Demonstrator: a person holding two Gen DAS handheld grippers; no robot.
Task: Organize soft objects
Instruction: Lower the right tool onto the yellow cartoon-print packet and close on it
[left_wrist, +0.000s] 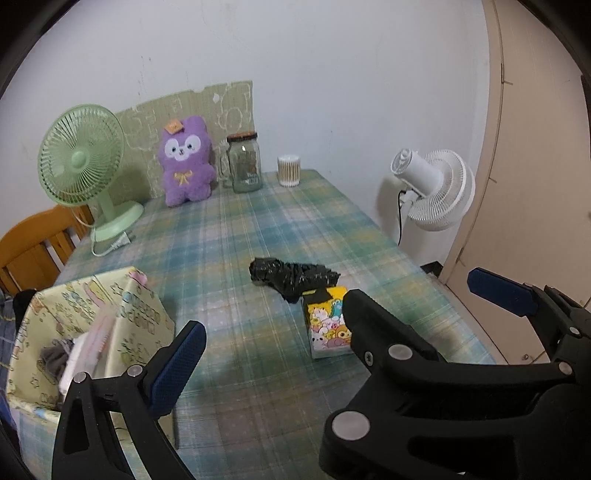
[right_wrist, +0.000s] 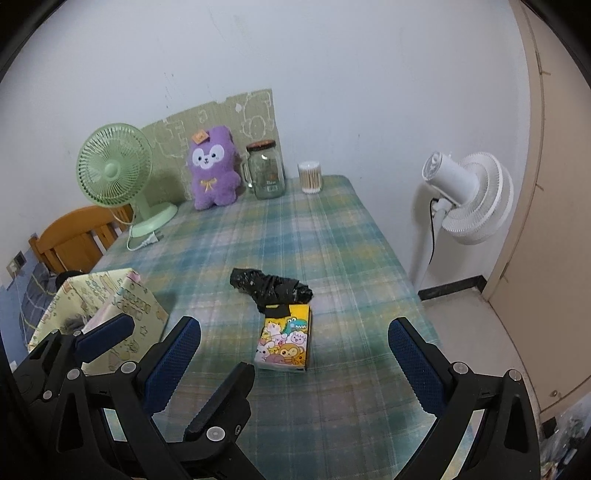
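The cartoon tissue pack (right_wrist: 283, 339) lies mid-worktop (right_wrist: 332, 240), long axis running away toward the wall, its far end touching a crumpled black bag (right_wrist: 271, 288). Both grippers, left (left_wrist: 332, 317) and right (right_wrist: 293, 354), hover wide, empty. A storage box (left_wrist: 140, 306) sits left.

The storage bag's (left_wrist: 92, 325) contents are indistinct; a claw arm hides the tissue pack's (left_wrist: 327, 326) corner.

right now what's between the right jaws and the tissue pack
Nothing: bare plaid tablecloth separates the open right gripper from the cartoon tissue pack, seen in the right wrist view.
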